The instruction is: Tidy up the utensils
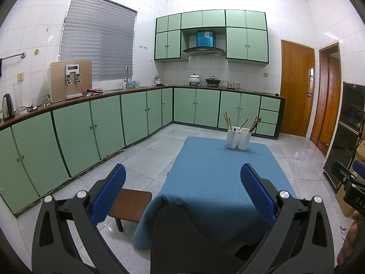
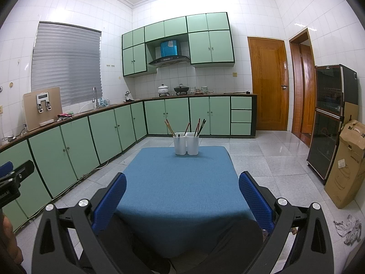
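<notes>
1. Both jaws, left gripper (image 1: pixel 182 196) and right gripper (image 2: pixel 182 199), are held wide apart, empty.
2. Bare blue surface (image 2: pixel 180 182) is seen between.
3. Chopsticks (image 2: pixel 198 126) are stood near-upright in two white holders (image 2: pixel 186 145), far ahead, slightly nearer the right gripper.

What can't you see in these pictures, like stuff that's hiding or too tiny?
- Inside the two white holders: hidden by their own walls, both views.
- Chopsticks: too small to count, both views.
- Table near edge: covered by the left gripper and, in the right wrist view, the right gripper.
- Legs under the blue cloth: hidden.
- Items by the stove: too small to name.
</notes>
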### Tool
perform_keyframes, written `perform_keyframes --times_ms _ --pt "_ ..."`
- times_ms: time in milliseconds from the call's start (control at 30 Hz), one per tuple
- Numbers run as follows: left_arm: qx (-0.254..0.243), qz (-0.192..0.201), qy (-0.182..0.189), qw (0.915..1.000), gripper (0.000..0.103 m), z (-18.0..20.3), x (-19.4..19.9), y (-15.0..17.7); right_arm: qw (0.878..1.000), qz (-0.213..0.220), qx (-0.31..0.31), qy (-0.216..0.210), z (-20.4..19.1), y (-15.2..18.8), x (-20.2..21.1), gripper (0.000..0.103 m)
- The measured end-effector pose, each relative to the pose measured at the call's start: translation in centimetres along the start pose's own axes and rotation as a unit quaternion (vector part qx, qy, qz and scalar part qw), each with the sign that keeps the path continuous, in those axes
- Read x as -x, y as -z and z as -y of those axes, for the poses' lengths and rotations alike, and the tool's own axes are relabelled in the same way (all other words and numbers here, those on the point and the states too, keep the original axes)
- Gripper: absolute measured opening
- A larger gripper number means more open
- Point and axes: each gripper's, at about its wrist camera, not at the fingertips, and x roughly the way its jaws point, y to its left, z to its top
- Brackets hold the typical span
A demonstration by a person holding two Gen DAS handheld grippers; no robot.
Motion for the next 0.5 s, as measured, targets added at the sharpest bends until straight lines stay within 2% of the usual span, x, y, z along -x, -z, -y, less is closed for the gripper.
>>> perform_keyframes --times_ms 500 --pt "0.001 0.0 0.001 1.0 0.098 0.1 0.0 0.03 1.0 0.0 0.0 0.0 0.13 -0.12 0.01 0.097"
